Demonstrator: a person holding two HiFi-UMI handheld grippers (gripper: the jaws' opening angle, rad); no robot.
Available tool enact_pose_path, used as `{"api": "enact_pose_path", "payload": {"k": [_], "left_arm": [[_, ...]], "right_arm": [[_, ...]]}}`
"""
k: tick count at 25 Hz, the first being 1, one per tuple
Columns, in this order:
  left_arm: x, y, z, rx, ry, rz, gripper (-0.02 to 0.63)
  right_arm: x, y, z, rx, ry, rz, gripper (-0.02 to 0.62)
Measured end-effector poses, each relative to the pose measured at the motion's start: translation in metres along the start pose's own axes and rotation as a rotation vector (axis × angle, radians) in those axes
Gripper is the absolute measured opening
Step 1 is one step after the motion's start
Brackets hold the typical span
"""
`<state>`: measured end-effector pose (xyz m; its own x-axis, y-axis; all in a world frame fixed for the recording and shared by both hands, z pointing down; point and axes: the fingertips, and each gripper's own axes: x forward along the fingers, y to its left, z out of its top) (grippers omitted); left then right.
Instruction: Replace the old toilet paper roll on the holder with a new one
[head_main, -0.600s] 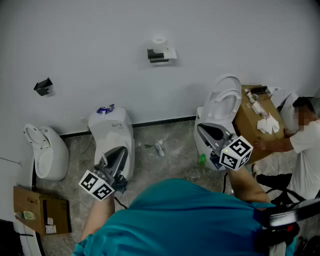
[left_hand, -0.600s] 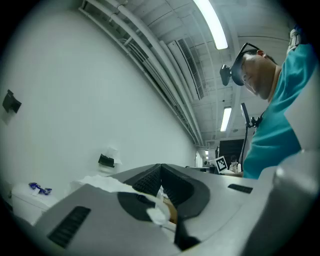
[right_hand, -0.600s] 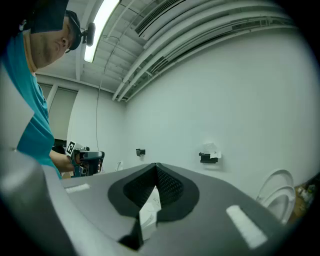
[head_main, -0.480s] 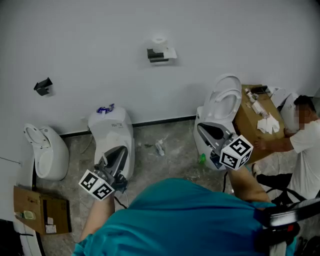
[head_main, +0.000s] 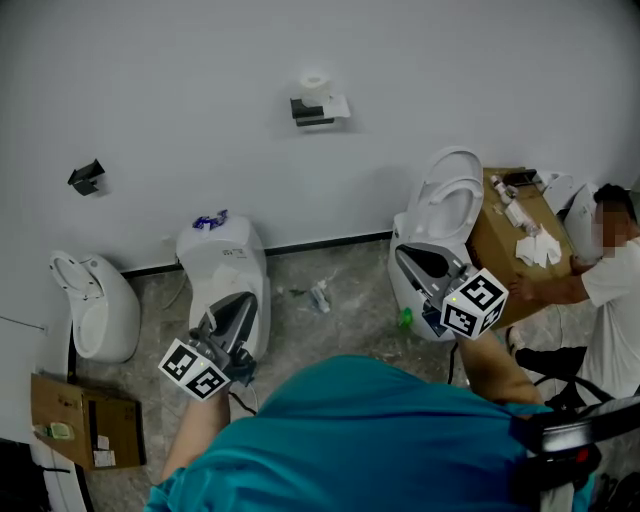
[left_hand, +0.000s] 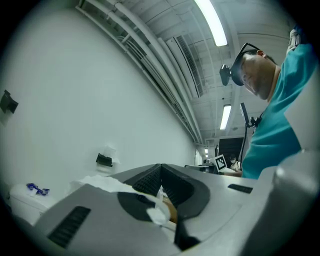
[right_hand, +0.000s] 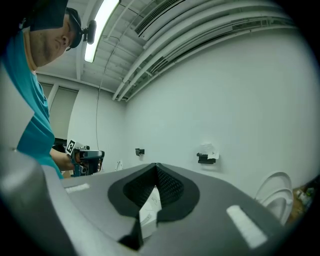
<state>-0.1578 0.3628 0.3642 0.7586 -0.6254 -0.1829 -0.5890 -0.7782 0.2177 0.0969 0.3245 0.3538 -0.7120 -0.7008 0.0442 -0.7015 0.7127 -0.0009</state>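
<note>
The black wall holder (head_main: 316, 110) hangs high on the white wall with a white paper roll (head_main: 317, 84) on top of it; it also shows as the holder (left_hand: 104, 160) in the left gripper view and the holder (right_hand: 206, 158) in the right gripper view. Both grippers are held well short of the wall. My left gripper (head_main: 240, 300) is shut, its ribbed pads meeting (left_hand: 161, 166), with a scrap of white tissue (left_hand: 159, 212) lying in the hollow behind them. My right gripper (head_main: 405, 255) is shut too (right_hand: 156, 165), a white paper slip (right_hand: 149, 210) behind its pads.
A white toilet (head_main: 222, 265) stands below my left gripper, another with a raised seat (head_main: 450, 205) by my right. A cardboard box (head_main: 505, 240) and a seated person (head_main: 610, 290) are at right. A urinal (head_main: 90, 300), a box (head_main: 85, 420), a wall bracket (head_main: 86, 175) and floor litter (head_main: 318, 295) lie left and middle.
</note>
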Motion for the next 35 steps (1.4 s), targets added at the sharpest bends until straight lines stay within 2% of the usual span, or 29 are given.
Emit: {"api": "enact_pose_path", "payload": {"k": [9,24,29,35], "left_arm": [[0.038,-0.009,-0.006,-0.002,-0.008,0.016,0.009],[0.142,-0.050,-0.040,-0.007,0.016,-0.017,0.009],[0.160,-0.041,-0.047,-0.015,0.040,-0.032,0.009],[0.164,0.005,-0.049,-0.041,0.037,-0.051,0.009]], "right_arm": [[-0.019,-0.027,0.002,-0.015,-0.013,0.033,0.003],[-0.078,-0.111,-0.013,-0.031,-0.006,0.052,0.003],[-0.072,-0.129,-0.022,-0.004,-0.002,0.041,0.003],[-0.030,-0.138,-0.030,0.009,0.025,0.020,0.003]]}}
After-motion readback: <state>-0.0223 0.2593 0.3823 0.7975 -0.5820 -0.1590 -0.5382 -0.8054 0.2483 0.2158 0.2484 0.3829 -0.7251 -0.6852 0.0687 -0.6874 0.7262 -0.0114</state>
